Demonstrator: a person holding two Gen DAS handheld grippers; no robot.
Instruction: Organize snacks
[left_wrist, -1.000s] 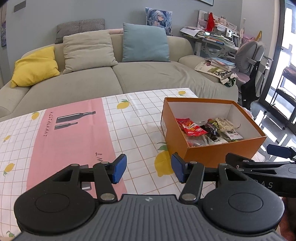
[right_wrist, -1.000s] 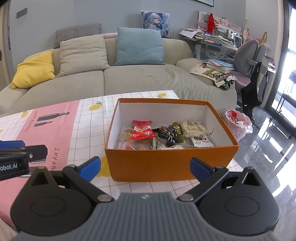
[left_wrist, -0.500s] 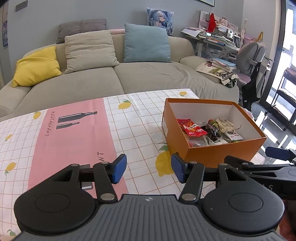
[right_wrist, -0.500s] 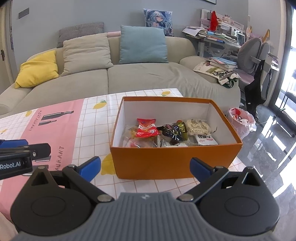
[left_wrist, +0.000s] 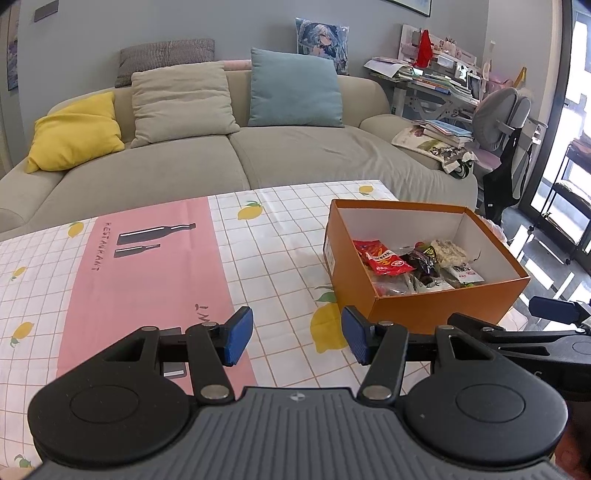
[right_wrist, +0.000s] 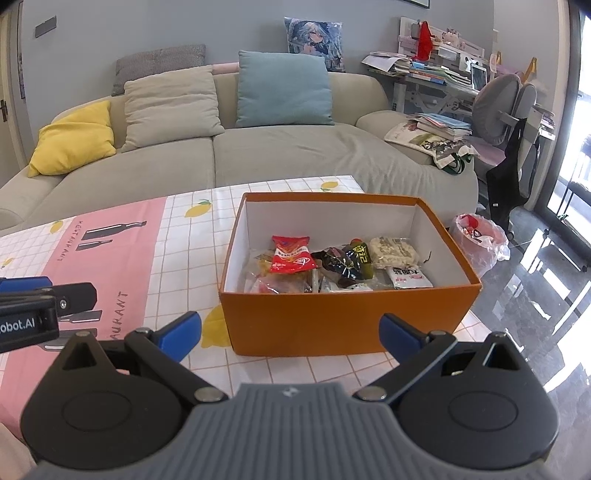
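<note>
Nothing has changed: your left gripper (left_wrist: 297, 341) and right gripper (right_wrist: 290, 332) stay empty, fingers wide, while the snacks (right_wrist: 332, 264) already lie inside the orange box (right_wrist: 343, 321) on the worktop (left_wrist: 258, 258).

The pink panel of the tablecloth (left_wrist: 147, 266) on the counter carries the word "RESTAURANT" in dark capitals, printed sideways beside two black bottle shapes; it reads whole in the left wrist view. In the right wrist view the same word shows again lower on the cloth, cut to "AURANT". Near the left tool (left_wrist: 297, 339) the cloth shows the fragment "M'I". The side of the left tool's body (right_wrist: 22, 325) bears white lettering "obot.AI", its start cut off. The snack packets (right_wrist: 293, 254) in the orange box (right_wrist: 332, 321) have printing too small to read.
</note>
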